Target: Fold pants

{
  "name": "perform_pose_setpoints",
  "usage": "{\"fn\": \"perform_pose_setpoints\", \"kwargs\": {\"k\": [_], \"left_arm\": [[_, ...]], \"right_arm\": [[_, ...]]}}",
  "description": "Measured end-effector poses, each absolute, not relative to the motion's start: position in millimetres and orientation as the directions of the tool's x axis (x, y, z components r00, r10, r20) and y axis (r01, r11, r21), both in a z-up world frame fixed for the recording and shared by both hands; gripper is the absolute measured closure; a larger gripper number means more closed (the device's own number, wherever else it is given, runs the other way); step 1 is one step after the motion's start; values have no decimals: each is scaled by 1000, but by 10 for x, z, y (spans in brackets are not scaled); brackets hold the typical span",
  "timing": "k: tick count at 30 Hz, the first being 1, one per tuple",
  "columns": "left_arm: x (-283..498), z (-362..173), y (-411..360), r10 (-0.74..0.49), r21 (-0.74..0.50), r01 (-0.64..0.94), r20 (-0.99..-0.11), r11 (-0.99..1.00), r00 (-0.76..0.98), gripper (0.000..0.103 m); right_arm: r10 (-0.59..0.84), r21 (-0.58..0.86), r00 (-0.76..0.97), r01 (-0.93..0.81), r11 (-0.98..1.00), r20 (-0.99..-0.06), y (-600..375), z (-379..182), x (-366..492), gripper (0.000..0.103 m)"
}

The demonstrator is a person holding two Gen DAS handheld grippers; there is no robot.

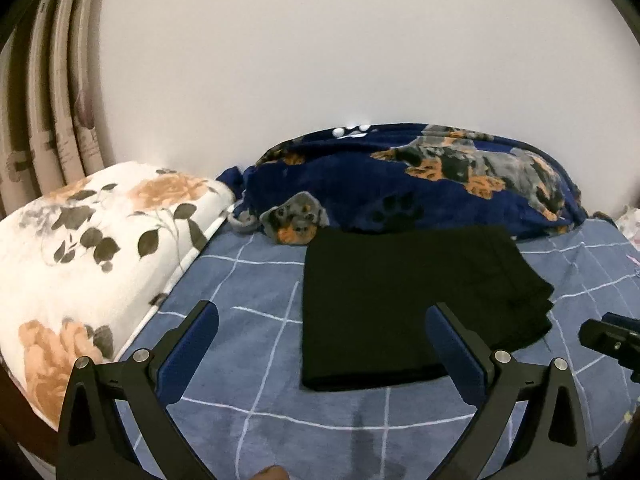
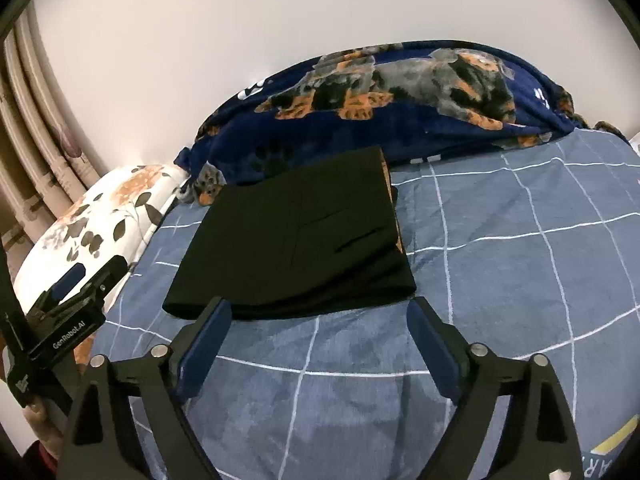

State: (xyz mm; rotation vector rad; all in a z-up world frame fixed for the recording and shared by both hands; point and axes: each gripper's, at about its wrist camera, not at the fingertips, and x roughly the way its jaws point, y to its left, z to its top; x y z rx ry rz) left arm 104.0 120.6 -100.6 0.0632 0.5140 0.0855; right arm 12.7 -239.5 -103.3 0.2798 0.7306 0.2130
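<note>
Black cloth pants (image 1: pixel 404 300) folded flat ahead of left claw (image 1: pixel 322 322) and right claw (image 2: pixel 318 318), both released, empty. Folding judged complete; only withdrawal or final smoothing remaining.

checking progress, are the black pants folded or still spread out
Folded: the black pants lie as a compact, layered rectangle on the blue checked bedsheet, no legs extended.

The left gripper (image 1: pixel 322 320) has two matte black angular arms, each with triangular cut-outs and silver round screws, ending in fingers (image 1: pixel 454 350) lined with dark blue pads. The right gripper (image 2: pixel 319 316) has the same build. At the lower left of the right wrist frame, a black body bears white "GenRobot.AI" lettering and a blue inset.
</note>
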Motion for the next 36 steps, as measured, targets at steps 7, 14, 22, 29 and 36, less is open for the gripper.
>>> {"fn": "perform_pose_setpoints", "kwargs": {"k": [7, 14, 22, 29, 36], "left_arm": [[991, -907, 1052, 34, 56, -7, -492, 998, 870, 0], [859, -797, 954, 71, 31, -64, -412, 997, 909, 0], [723, -669, 945, -9, -48, -10, -388, 999, 921, 0], [686, -625, 931, -61, -91, 28, -394, 996, 917, 0], [665, -604, 909, -41, -71, 14, -393, 997, 918, 0]], "right_arm": [[288, 339, 730, -82, 937, -620, -2426, -975, 29, 12], [279, 350, 744, -65, 934, -607, -2491, -897, -56, 10], [281, 358, 748, -62, 932, -601, -2522, -853, -125, 9], [285, 359, 749, -67, 931, -599, -2519, -827, -173, 7], [276, 355, 754, -61, 933, -596, -2524, -817, -200, 7]]}}
